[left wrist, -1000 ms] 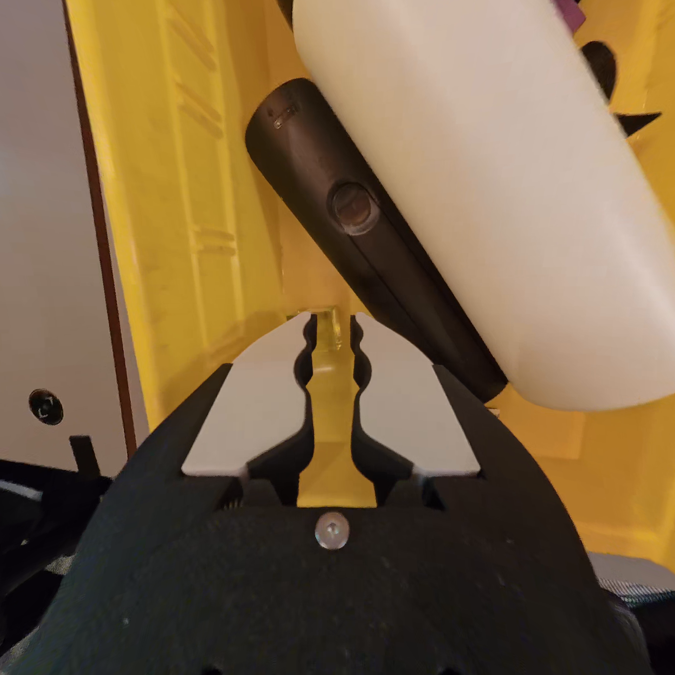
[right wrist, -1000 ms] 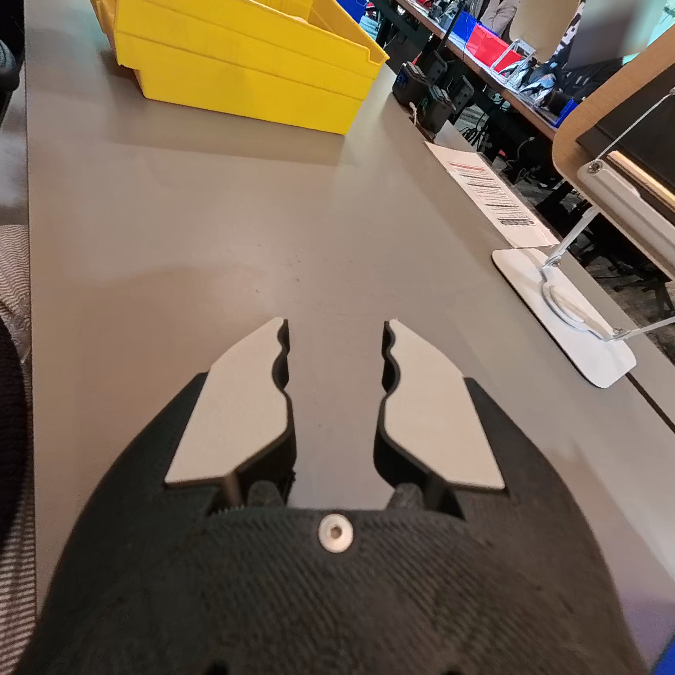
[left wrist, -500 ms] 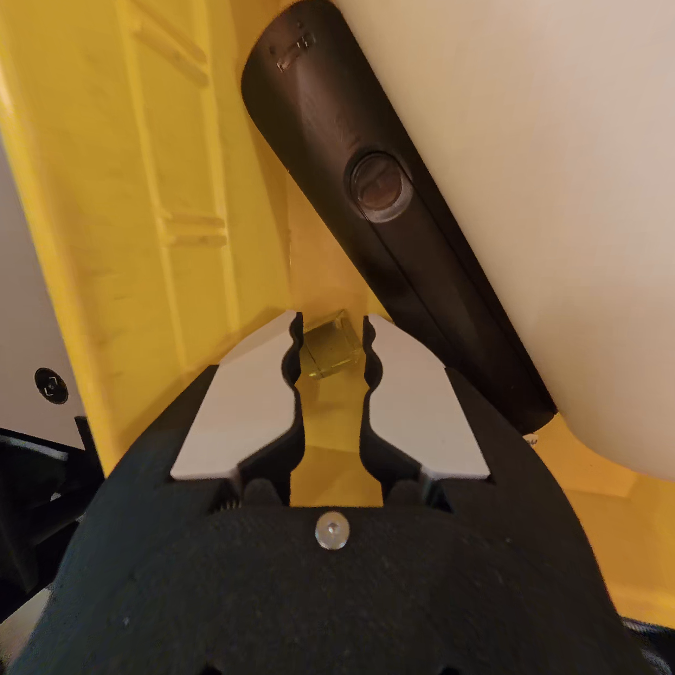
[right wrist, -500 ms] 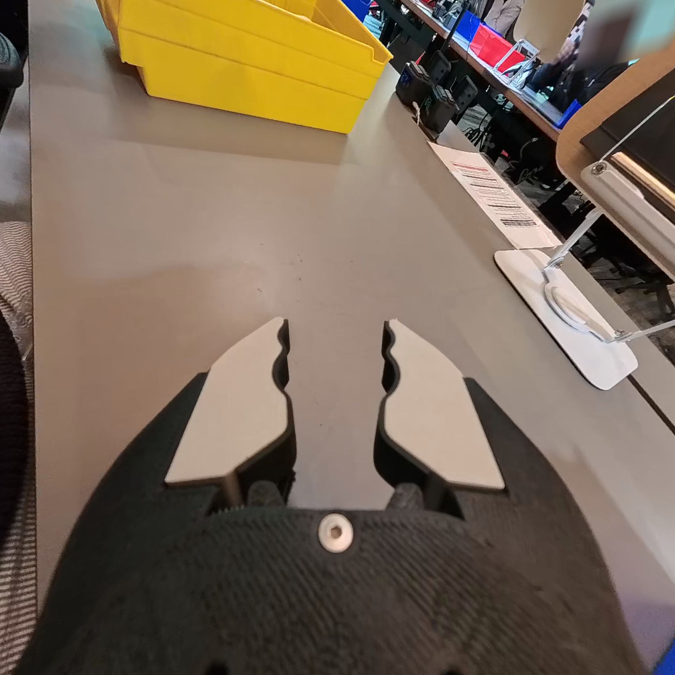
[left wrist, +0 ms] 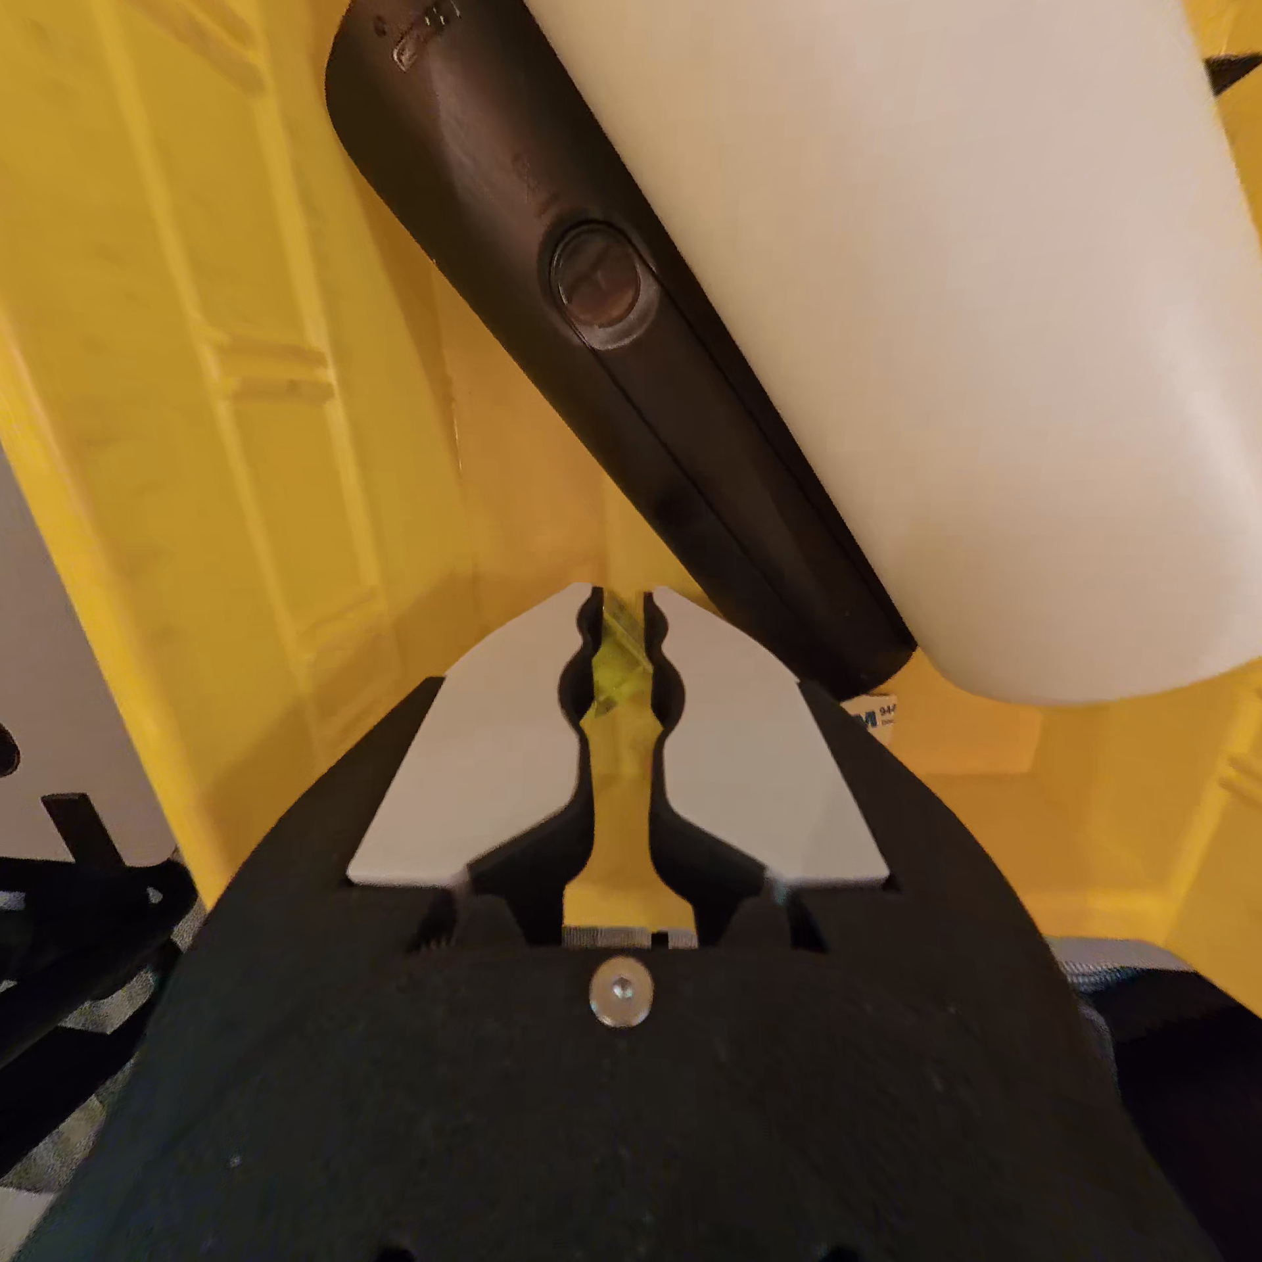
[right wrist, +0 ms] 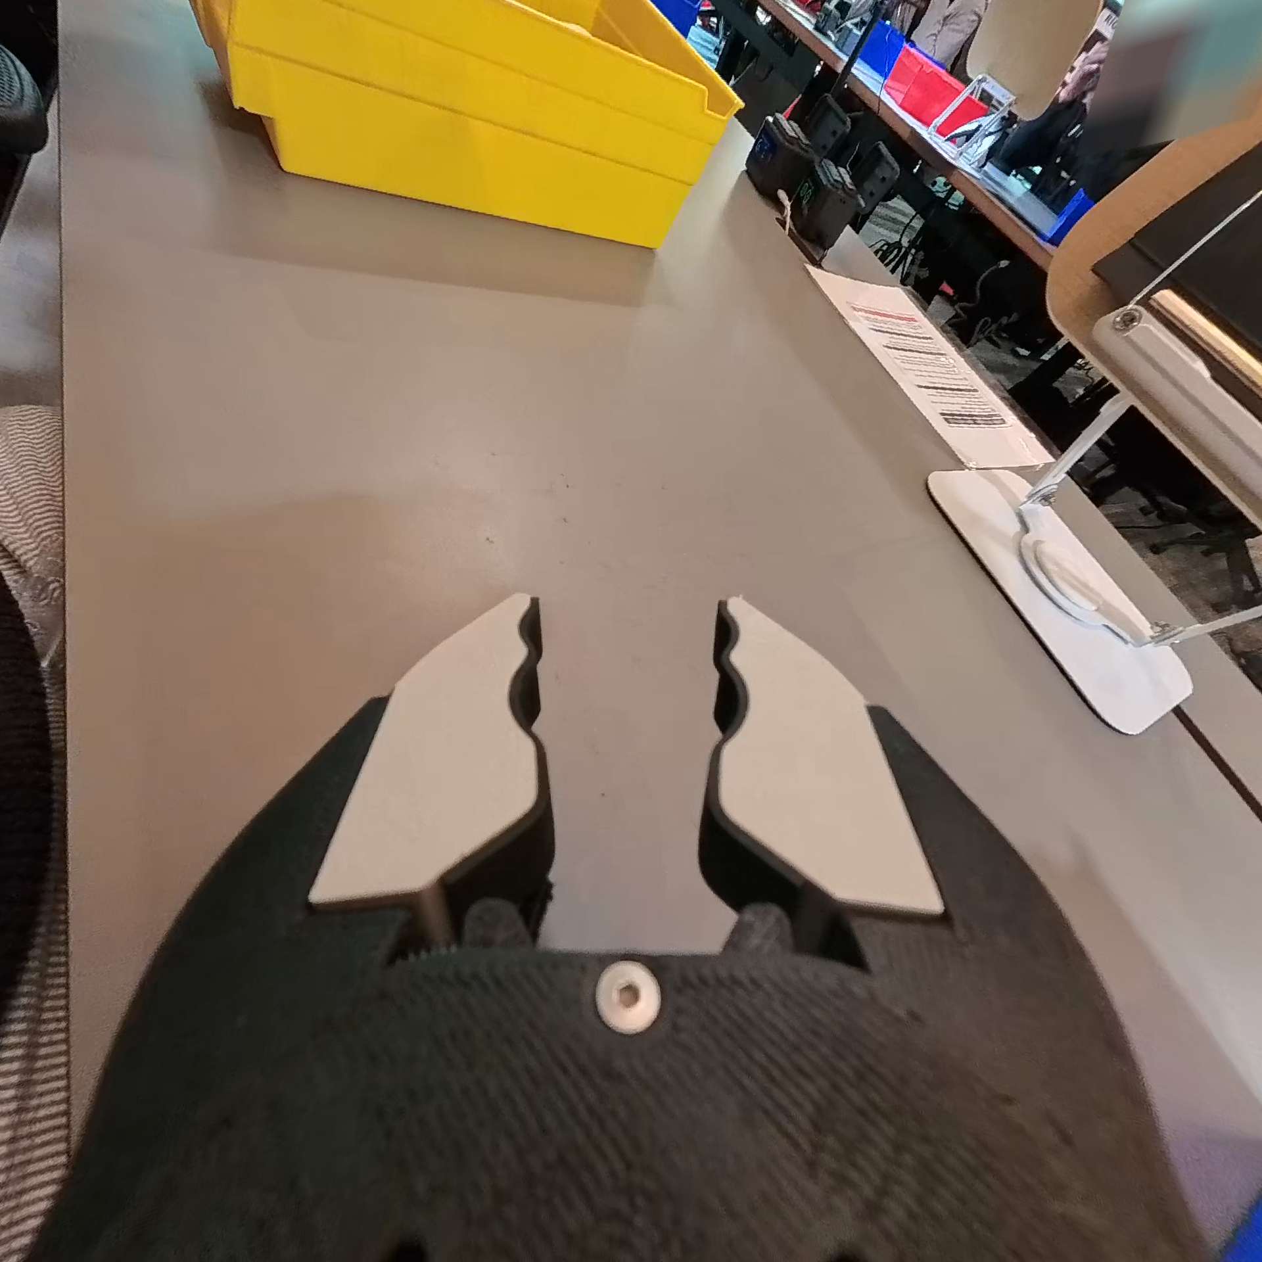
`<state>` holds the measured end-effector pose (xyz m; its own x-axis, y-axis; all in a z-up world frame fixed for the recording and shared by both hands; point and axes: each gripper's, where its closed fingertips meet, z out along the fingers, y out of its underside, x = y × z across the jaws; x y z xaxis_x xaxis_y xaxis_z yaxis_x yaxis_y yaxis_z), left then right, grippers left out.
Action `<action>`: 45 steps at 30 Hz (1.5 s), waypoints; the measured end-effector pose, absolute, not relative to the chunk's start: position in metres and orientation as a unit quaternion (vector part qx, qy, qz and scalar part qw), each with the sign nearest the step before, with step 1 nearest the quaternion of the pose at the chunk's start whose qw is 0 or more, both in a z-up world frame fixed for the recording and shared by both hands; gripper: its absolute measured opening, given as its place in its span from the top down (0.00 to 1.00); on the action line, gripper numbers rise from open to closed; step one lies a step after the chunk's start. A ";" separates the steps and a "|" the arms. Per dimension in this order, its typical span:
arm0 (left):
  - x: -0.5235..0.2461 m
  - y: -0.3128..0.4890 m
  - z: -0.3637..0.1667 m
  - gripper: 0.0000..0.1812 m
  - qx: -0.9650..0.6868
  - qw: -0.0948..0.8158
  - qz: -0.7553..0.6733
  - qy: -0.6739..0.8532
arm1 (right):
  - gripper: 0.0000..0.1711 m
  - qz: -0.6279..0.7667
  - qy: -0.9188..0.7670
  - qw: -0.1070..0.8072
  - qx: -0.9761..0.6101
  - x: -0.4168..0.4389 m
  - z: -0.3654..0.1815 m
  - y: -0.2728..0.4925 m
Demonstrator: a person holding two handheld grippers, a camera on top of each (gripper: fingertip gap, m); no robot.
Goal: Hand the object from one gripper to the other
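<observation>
My left gripper [left wrist: 623, 601] is down inside a yellow bin [left wrist: 205, 341]. Its fingers are nearly together and pinch a small clear, yellow-tinted block [left wrist: 618, 655] between the tips. A black rounded device with a round button [left wrist: 546, 307] and a large white container [left wrist: 922, 307] lie just beyond and to the right of the fingers. My right gripper [right wrist: 627, 614] is open and empty, low over the grey table [right wrist: 410, 410]. The block does not show in the right wrist view.
Stacked yellow bins [right wrist: 478, 136] stand at the far left of the table. A printed sheet [right wrist: 922, 369], a white stand base [right wrist: 1065, 601] and black chargers [right wrist: 819, 184] line the right edge. A small labelled item [left wrist: 874, 717] lies under the white container. My hands' fingertips stand some 50 centimetres from each other.
My left gripper pushed deeper into the bin, opened slightly around the clear block, then closed on it. The right gripper stayed open and barely moved.
</observation>
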<state>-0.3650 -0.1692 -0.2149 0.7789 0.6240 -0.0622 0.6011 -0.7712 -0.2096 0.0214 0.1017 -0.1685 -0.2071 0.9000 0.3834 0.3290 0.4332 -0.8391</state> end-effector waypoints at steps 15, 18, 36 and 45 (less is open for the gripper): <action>-0.346 -0.195 -0.220 0.78 -0.942 0.013 0.032 -0.334 | 0.71 0.310 -0.714 0.458 -0.430 0.022 -0.169 0.101; -0.344 -0.193 -0.226 0.82 -0.944 0.005 0.024 -0.328 | 0.71 0.309 -0.714 0.459 -0.429 0.022 -0.169 0.100; -0.219 -0.016 -0.033 0.83 -0.853 0.519 -0.035 0.045 | 0.71 0.309 -0.716 0.458 -0.427 0.020 -0.170 0.100; -0.072 0.064 -0.047 0.83 -0.705 0.591 -0.384 0.085 | 0.79 0.356 -0.683 0.466 -0.435 0.023 -0.154 0.101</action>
<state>-0.0721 0.0641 -0.0466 0.6907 -0.5729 0.4412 0.3343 -0.2880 -0.8974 0.0232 0.1015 -0.1540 -0.1872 0.9262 0.3274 0.2610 0.3682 -0.8924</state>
